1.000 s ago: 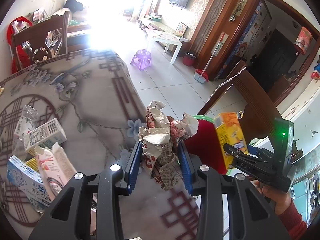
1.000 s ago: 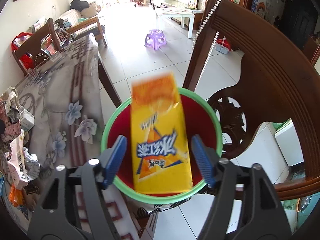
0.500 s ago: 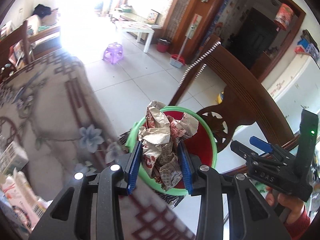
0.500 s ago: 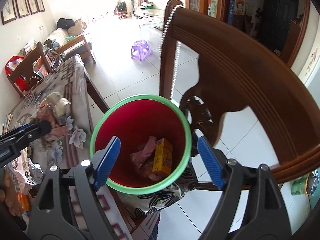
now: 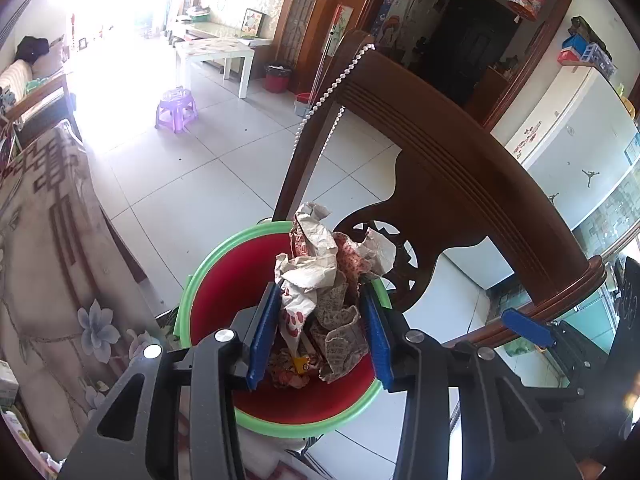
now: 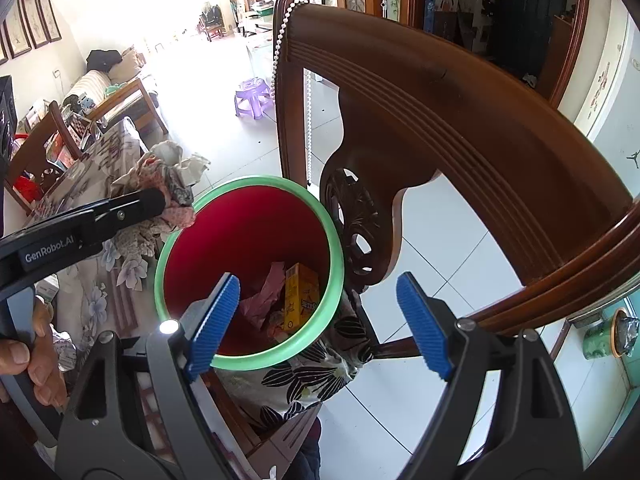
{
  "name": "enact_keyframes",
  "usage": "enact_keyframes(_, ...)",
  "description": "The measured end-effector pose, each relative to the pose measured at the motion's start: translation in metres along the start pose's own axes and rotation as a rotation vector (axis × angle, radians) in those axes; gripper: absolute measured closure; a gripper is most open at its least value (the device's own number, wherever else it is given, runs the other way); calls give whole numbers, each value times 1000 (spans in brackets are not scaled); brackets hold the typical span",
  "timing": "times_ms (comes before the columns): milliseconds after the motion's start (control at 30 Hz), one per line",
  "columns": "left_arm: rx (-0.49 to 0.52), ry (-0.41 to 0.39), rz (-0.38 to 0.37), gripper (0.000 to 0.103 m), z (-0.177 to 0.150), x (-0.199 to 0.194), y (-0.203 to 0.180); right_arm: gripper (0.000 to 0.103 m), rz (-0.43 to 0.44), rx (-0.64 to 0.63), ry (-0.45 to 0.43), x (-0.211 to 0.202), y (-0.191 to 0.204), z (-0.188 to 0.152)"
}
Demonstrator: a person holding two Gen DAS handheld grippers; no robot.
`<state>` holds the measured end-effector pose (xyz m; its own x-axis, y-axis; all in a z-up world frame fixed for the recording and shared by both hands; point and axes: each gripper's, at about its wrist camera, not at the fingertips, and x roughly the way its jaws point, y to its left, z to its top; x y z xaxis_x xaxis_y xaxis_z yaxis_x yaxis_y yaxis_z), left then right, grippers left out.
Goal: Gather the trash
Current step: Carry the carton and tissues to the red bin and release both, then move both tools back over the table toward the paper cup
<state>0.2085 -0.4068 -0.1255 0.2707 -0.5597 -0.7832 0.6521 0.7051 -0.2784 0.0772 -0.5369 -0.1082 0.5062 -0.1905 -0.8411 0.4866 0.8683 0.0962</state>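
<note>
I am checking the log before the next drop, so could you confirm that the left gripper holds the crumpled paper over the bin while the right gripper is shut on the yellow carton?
Not quite. The right gripper is open and holds nothing: the right wrist view shows the yellow carton lying inside the bin. The left gripper does hold the crumpled paper over the bin.

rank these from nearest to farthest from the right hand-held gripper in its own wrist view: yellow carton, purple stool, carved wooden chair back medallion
1. Yellow cardboard carton, in the red bin, between the right hand-held gripper's open fingers.
2. Carved round medallion of the wooden chair back, just right of the bin rim.
3. Purple plastic stool, far off on the tiled floor.
</note>
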Motion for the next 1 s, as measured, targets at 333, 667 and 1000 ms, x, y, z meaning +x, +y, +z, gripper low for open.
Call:
enact_keyframes(333,31,-58,13,36,-2,-21,-1,24,8,-13,-8,-7,10,-4)
enact_keyframes(667,-19,-163,55,35,-18,-94,18,24,25,-53,-16,-24,38,-13)
enact_keyframes(1000,-78,-201,77,34,-58,-149,61,24,63,-115,-35,-43,106,-36)
